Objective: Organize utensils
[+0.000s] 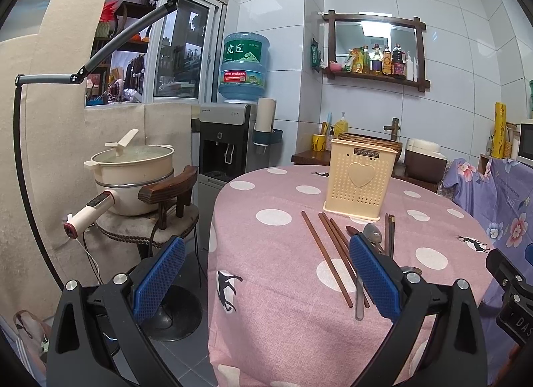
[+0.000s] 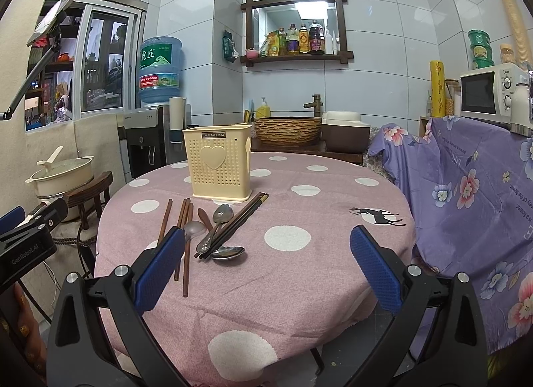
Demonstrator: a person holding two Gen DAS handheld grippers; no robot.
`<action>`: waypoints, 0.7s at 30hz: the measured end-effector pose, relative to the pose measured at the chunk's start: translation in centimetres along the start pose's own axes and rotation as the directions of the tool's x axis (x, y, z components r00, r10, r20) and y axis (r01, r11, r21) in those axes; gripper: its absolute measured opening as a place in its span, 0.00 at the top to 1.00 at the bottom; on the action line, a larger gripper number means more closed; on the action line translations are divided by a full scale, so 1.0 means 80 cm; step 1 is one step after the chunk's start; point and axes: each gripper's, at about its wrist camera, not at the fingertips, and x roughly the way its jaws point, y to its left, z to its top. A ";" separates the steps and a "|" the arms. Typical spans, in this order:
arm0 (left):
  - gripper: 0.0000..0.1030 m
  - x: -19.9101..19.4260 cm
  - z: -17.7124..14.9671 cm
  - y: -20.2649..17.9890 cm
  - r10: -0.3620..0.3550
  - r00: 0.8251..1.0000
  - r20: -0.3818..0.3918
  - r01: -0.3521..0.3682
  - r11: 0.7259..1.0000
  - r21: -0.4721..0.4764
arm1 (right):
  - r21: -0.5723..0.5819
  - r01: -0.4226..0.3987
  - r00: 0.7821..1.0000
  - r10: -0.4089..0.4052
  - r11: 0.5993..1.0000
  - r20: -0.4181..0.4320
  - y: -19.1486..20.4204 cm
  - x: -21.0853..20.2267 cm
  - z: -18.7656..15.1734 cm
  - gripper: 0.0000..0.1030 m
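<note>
A cream perforated utensil holder (image 1: pixel 361 180) (image 2: pixel 220 163) stands upright on the pink polka-dot table (image 1: pixel 283 273) (image 2: pixel 299 213). In front of it lie brown wooden chopsticks (image 1: pixel 328 258) (image 2: pixel 185 237), dark chopsticks (image 2: pixel 233 225) (image 1: pixel 389 235) and metal spoons (image 2: pixel 220 217) (image 1: pixel 373 233). My left gripper (image 1: pixel 266 273) is open and empty, over the table's left edge, near the chopsticks. My right gripper (image 2: pixel 266 267) is open and empty, above the table's front, just right of the utensils.
A stool with a cream cooking pot (image 1: pixel 133 173) (image 2: pixel 63 173) stands left of the table. A water dispenser (image 1: pixel 230 140) stands behind. A purple floral cloth (image 2: pixel 466 203) covers furniture at the right, with a microwave (image 2: pixel 489 93) on top. A sink basin (image 2: pixel 288 128) stands at the back.
</note>
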 end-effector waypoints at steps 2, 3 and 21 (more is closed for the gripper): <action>0.05 0.001 0.000 0.000 0.001 1.000 -0.003 -0.001 1.000 0.000 | 0.001 -0.001 1.000 0.001 1.000 -0.003 0.000 0.000 0.000 0.05; 0.05 0.001 -0.001 0.001 0.002 1.000 -0.005 -0.002 1.000 0.001 | 0.001 -0.001 1.000 0.001 1.000 -0.005 0.000 0.001 -0.001 0.05; 0.05 0.005 -0.001 -0.002 0.007 1.000 -0.016 -0.007 1.000 0.005 | 0.001 -0.002 1.000 0.002 1.000 -0.010 -0.001 0.005 -0.002 0.05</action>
